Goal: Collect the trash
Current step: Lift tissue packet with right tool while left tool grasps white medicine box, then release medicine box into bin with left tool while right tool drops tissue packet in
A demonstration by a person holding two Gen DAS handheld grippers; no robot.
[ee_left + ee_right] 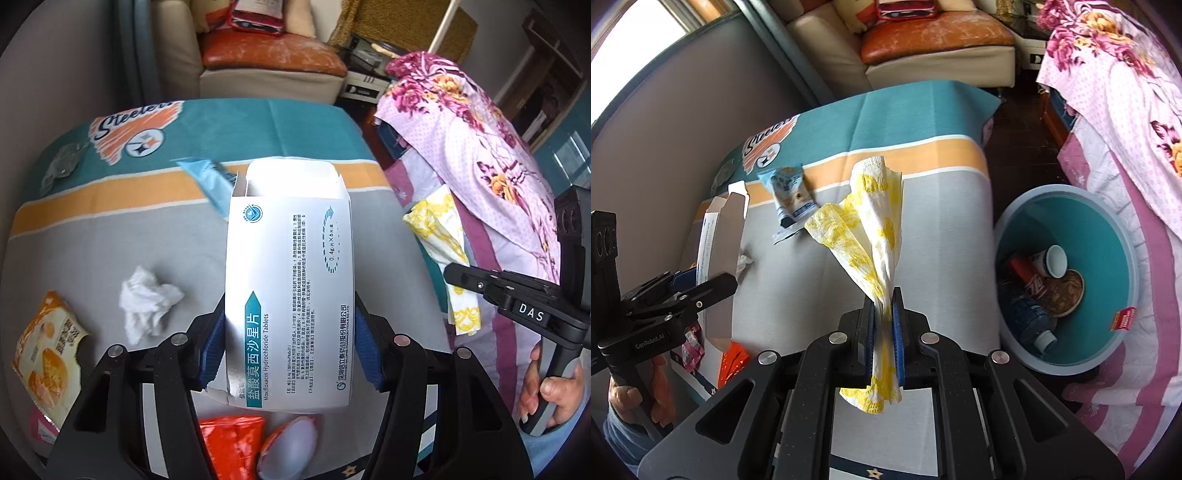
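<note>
My left gripper (290, 347) is shut on a white medicine box (291, 280) with its end flap open, held above the cloth-covered table (92, 258). The box also shows at the left of the right wrist view (716, 258). My right gripper (884, 332) is shut on a yellow-and-white paper napkin (871, 221), held above the table; it also shows in the left wrist view (447, 251). A blue bin (1108, 240) stands on the floor to the right of the table and holds a bottle, a cup and wrappers.
On the table lie a crumpled white tissue (147, 302), a yellow snack packet (48, 354), a blue wrapper (790, 195), an orange wrapper (232, 443) and a clear packet (62, 166). A floral-covered bed (1126, 110) is at the right, a sofa (942, 40) behind.
</note>
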